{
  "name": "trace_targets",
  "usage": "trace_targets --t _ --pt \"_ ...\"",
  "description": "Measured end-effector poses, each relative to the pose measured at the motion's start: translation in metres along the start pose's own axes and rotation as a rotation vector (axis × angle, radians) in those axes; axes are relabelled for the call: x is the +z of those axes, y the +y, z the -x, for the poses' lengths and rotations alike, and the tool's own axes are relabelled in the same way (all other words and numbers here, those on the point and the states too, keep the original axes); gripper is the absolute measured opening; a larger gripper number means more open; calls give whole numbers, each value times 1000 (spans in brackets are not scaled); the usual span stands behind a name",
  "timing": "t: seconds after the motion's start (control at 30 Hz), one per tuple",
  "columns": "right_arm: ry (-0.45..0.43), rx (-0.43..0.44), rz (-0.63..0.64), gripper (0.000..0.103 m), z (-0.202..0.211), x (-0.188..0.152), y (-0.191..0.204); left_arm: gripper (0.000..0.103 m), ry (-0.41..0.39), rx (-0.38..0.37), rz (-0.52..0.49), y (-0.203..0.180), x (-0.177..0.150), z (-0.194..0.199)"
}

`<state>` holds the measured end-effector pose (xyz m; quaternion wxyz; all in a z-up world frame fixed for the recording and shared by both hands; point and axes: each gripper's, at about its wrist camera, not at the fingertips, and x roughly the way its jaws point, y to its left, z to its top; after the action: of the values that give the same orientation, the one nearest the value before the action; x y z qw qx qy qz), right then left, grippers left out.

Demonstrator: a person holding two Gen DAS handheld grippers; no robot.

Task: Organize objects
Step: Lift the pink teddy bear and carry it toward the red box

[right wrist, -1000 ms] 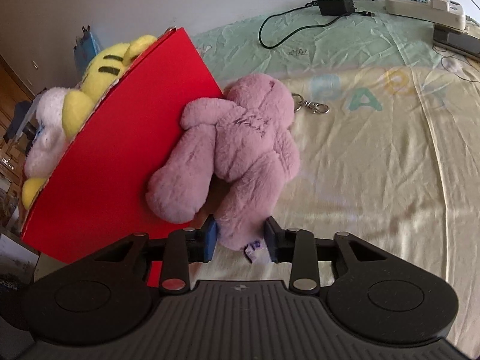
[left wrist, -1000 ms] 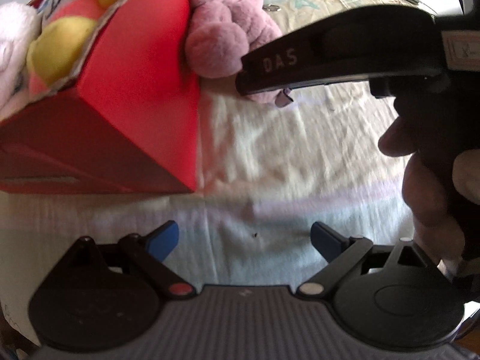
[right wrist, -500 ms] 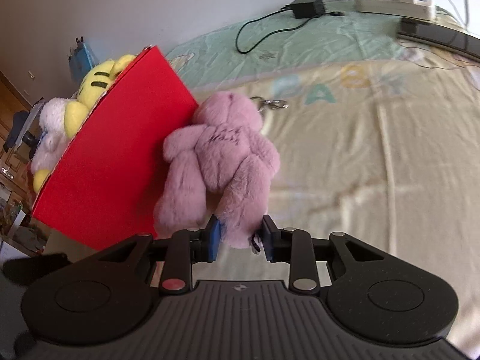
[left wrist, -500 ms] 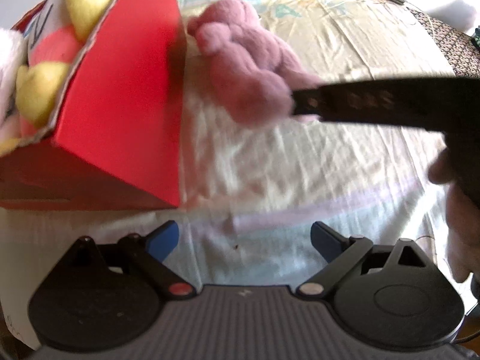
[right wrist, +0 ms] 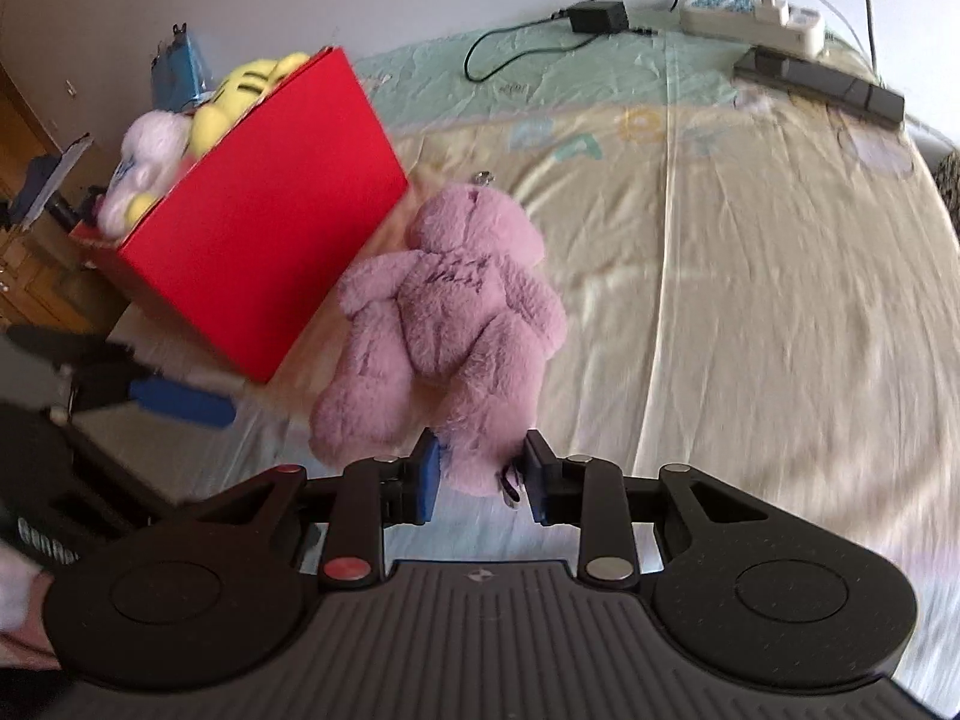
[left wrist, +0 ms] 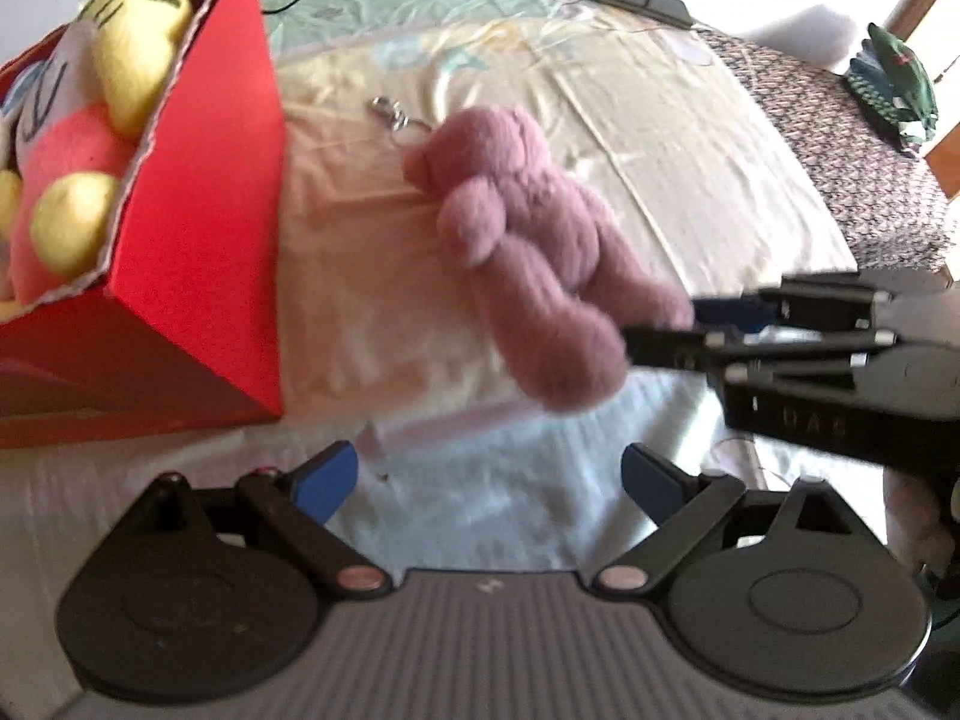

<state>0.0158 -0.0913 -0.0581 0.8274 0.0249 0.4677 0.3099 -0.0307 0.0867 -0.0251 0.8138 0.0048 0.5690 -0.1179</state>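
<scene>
A pink plush bear [right wrist: 450, 324] with a keychain ring [left wrist: 393, 114] hangs over the bed, lifted clear of the red box [right wrist: 258, 252]. My right gripper [right wrist: 480, 474] is shut on one leg of the bear; it also shows from the side in the left wrist view [left wrist: 690, 330]. The bear [left wrist: 528, 264] sits to the right of the red box [left wrist: 198, 228]. The box holds a yellow striped plush [left wrist: 138, 42], a white plush [right wrist: 150, 162] and a red and yellow plush [left wrist: 66, 198]. My left gripper [left wrist: 489, 480] is open and empty, low over the sheet; one of its fingertips [right wrist: 180, 402] shows in the right wrist view.
The bed sheet [right wrist: 750, 300] spreads wide to the right of the bear. At the far edge lie a power strip [right wrist: 756, 24], a charger with cable [right wrist: 600, 15] and a dark flat device [right wrist: 822, 84]. A green cushion [left wrist: 894, 90] sits off the bed's far right.
My right gripper has pulled the pink bear away from the box side and lifted it back and to the right. The left gripper has drawn back and stays open.
</scene>
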Motion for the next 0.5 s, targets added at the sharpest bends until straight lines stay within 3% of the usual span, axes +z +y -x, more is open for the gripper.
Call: trace_targets --t 0.23,0.37,0.5 --pt "-1 110 -89 32 18 -7 -7 95 -46 -54 -5 0 14 -7" --pt "-64 130 -223 32 27 -3 -20 95 -54 -59 11 -1 18 -8" --pt "-121 245 -411 32 36 1 -40 95 -77 -50 9 -2 21 -5"
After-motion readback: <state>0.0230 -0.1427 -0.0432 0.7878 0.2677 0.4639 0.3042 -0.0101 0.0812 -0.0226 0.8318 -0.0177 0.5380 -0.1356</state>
